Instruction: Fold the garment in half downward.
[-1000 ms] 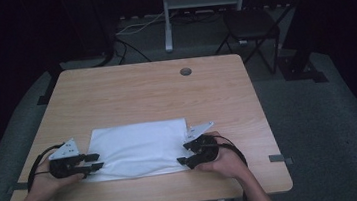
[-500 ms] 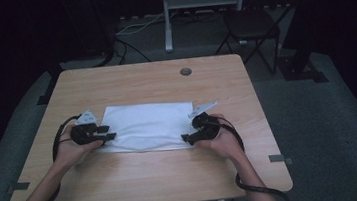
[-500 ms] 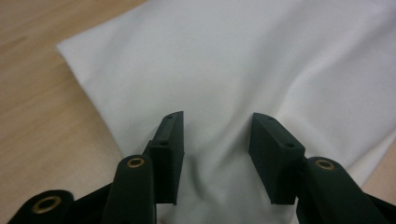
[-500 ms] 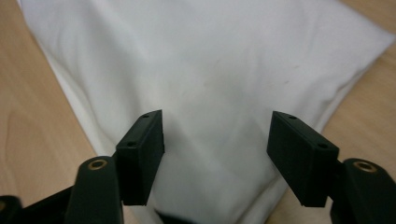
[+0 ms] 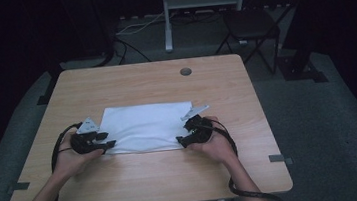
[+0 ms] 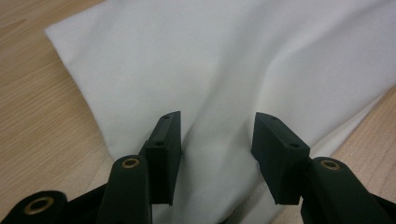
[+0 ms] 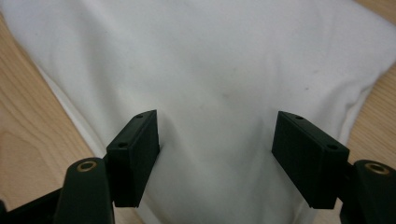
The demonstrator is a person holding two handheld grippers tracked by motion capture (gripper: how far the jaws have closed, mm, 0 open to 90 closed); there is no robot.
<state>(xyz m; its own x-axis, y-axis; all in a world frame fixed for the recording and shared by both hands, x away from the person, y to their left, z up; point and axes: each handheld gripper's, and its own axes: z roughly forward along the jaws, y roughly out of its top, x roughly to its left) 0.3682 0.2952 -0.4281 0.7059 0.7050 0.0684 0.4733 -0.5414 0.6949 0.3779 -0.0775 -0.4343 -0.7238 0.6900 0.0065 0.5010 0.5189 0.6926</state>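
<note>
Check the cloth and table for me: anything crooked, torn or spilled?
Nothing stands out. The white cloth lies folded, roughly square to the table, with only soft wrinkles; an under layer peeks out at its edges. Both grippers, left gripper and right gripper, are open over it.

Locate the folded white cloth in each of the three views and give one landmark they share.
High view: the folded white cloth lies flat at the table's centre, between the left gripper and the right gripper.
Left gripper view: cloth spreads past the open fingers.
Right gripper view: cloth spreads past the open fingers.
Shared landmark: the light wooden tabletop bordering the cloth.
</note>
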